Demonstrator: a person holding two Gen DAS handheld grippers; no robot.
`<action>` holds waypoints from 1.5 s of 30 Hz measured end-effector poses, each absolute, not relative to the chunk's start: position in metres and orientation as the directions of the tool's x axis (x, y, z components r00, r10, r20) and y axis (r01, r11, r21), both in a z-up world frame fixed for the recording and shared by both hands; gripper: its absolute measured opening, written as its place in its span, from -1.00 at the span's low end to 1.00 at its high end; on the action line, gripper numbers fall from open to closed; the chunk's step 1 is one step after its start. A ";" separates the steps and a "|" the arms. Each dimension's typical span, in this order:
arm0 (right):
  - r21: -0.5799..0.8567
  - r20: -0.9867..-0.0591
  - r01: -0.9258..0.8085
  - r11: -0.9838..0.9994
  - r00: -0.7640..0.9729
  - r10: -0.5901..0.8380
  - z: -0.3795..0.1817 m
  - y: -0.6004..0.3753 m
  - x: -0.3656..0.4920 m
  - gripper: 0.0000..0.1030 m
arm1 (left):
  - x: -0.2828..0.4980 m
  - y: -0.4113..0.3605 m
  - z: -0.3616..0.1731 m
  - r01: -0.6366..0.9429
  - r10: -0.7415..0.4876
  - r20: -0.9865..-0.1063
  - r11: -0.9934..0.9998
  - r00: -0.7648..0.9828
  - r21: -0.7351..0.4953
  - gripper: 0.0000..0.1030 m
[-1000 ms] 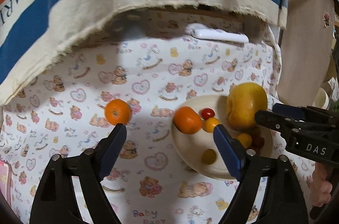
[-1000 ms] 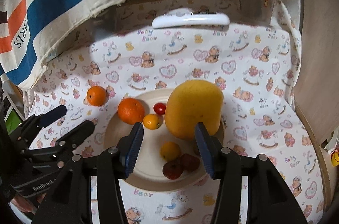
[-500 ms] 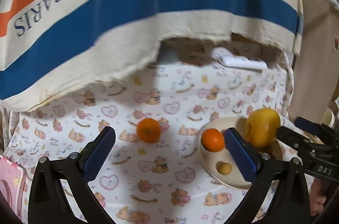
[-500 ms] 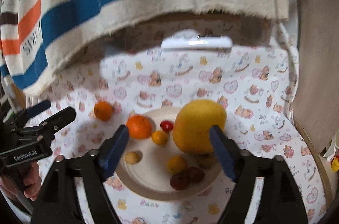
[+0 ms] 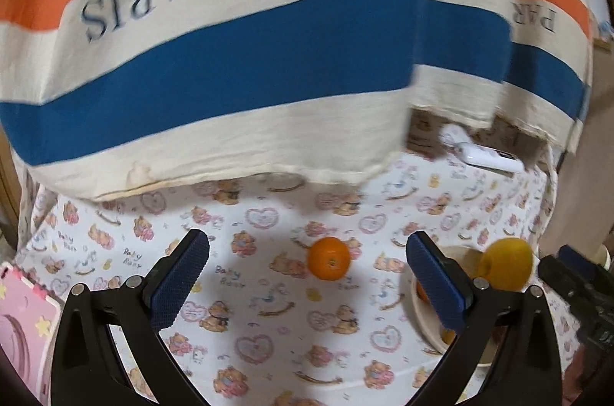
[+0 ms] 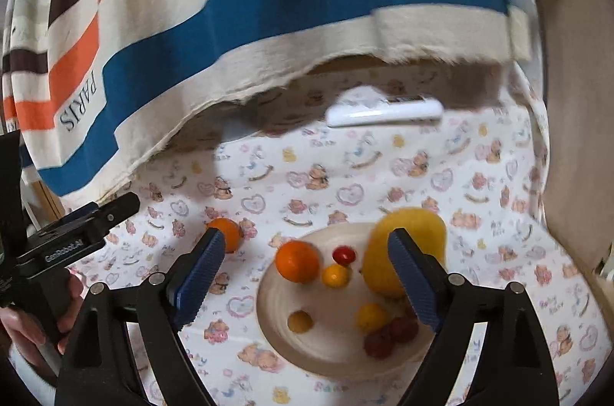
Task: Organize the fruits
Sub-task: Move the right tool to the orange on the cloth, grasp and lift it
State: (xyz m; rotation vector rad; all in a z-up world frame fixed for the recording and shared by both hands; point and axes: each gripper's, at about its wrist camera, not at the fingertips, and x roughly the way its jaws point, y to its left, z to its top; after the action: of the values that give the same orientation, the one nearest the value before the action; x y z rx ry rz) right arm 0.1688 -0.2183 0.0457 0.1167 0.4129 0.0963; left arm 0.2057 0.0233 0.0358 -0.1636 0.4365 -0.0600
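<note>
Plate [image 6: 276, 333] as reference: your right gripper [image 6: 307, 275] has backed off the big yellow fruit [image 6: 418, 233] it was straddling a second ago; jaws are opening, nothing between the pads. Yellow fruit sits on the plate's right side, one orange [image 6: 297, 261] on its left edge, small fruits between. Loose orange [image 5: 330, 258] lies on the cloth [image 5: 268, 310] left of the plate. Your left gripper [image 5: 307, 287] has pulled back left, jaws wide apart, empty.
</note>
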 end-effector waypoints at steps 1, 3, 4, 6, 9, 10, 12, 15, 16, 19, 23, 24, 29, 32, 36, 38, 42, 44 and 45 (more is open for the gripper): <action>0.121 -0.390 -0.070 0.990 0.914 0.112 0.047 -0.212 0.172 0.71 | 0.209 0.027 0.032 0.015 -0.085 -0.414 0.985 0.906 -0.171 0.98; 0.120 -0.400 -0.078 0.990 0.908 0.120 0.048 -0.197 0.184 0.73 | 0.214 0.035 0.023 -0.017 -0.047 -0.420 0.989 0.906 -0.147 0.98; 0.132 -0.407 -0.083 0.988 0.904 0.130 0.047 -0.192 0.189 0.78 | 0.216 0.039 0.019 -0.028 -0.035 -0.419 0.989 0.907 -0.145 0.98; 0.165 -0.416 -0.089 0.982 0.897 0.151 0.044 -0.181 0.202 0.85 | 0.220 0.050 0.013 -0.036 -0.040 -0.419 0.984 0.907 -0.172 0.98; 0.154 -0.417 -0.078 0.985 0.899 0.136 0.040 -0.162 0.220 0.91 | 0.229 0.072 0.004 -0.052 -0.072 -0.449 0.965 0.891 -0.256 0.98; 0.143 -0.412 -0.078 0.987 0.902 0.131 0.038 -0.157 0.225 0.98 | 0.230 0.081 0.002 -0.063 -0.075 -0.453 0.958 0.888 -0.281 0.98; 0.100 -0.418 -0.076 0.992 0.901 0.111 0.034 -0.144 0.239 0.99 | 0.232 0.098 -0.003 -0.106 -0.053 -0.460 0.944 0.886 -0.314 0.98; 0.027 -0.460 -0.079 0.996 0.884 0.083 0.029 -0.124 0.257 0.99 | 0.234 0.121 -0.011 -0.171 -0.015 -0.481 0.925 0.877 -0.339 0.98; 0.015 -0.467 -0.085 0.996 0.881 0.082 0.028 -0.120 0.261 0.99 | 0.235 0.127 -0.014 -0.181 -0.015 -0.491 0.920 0.871 -0.349 0.98; -0.013 -0.494 -0.106 0.994 0.865 0.086 0.024 -0.106 0.272 0.99 | 0.235 0.141 -0.018 -0.214 0.005 -0.507 0.910 0.862 -0.355 0.98; -0.014 -0.539 -0.114 0.993 0.838 0.088 0.014 -0.093 0.290 0.99 | 0.237 0.149 -0.025 -0.241 0.021 -0.520 0.902 0.854 -0.359 0.98; -0.009 -0.549 -0.110 0.994 0.831 0.087 0.011 -0.090 0.295 0.99 | 0.237 0.151 -0.027 -0.249 0.027 -0.525 0.901 0.850 -0.356 0.98; 0.012 -0.625 -0.093 0.996 0.777 0.080 -0.008 -0.082 0.316 0.99 | 0.241 0.153 -0.032 -0.270 0.045 -0.543 0.899 0.838 -0.343 0.98; 0.040 -0.660 -0.094 0.995 0.745 0.097 -0.018 -0.081 0.326 0.99 | 0.248 0.150 -0.035 -0.276 0.048 -0.551 0.899 0.833 -0.340 0.98; 0.094 -0.684 -0.084 0.992 0.718 0.125 -0.026 -0.081 0.338 0.99 | 0.256 0.152 -0.042 -0.294 0.059 -0.566 0.895 0.822 -0.334 0.98; 0.125 -0.688 -0.068 0.990 0.713 0.136 -0.030 -0.082 0.343 0.94 | 0.261 0.156 -0.049 -0.308 0.055 -0.589 0.889 0.806 -0.339 0.98; 0.104 -0.705 -0.088 0.991 0.696 0.136 -0.038 -0.072 0.352 0.78 | 0.261 0.158 -0.053 -0.313 0.047 -0.583 0.877 0.811 -0.364 0.98; 0.071 -0.705 -0.088 0.994 0.700 0.112 -0.040 -0.068 0.353 0.67 | 0.261 0.157 -0.053 -0.313 0.053 -0.581 0.880 0.812 -0.357 0.98; 0.053 -0.709 -0.087 0.995 0.698 0.099 -0.043 -0.065 0.354 0.63 | 0.262 0.157 -0.053 -0.308 0.048 -0.581 0.881 0.813 -0.359 0.98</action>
State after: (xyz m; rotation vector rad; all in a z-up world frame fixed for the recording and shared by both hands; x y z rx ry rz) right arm 0.3542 -0.0655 -0.0429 0.0159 0.7917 0.1035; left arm 0.2621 0.1569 -0.0530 -0.4599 0.5959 0.1972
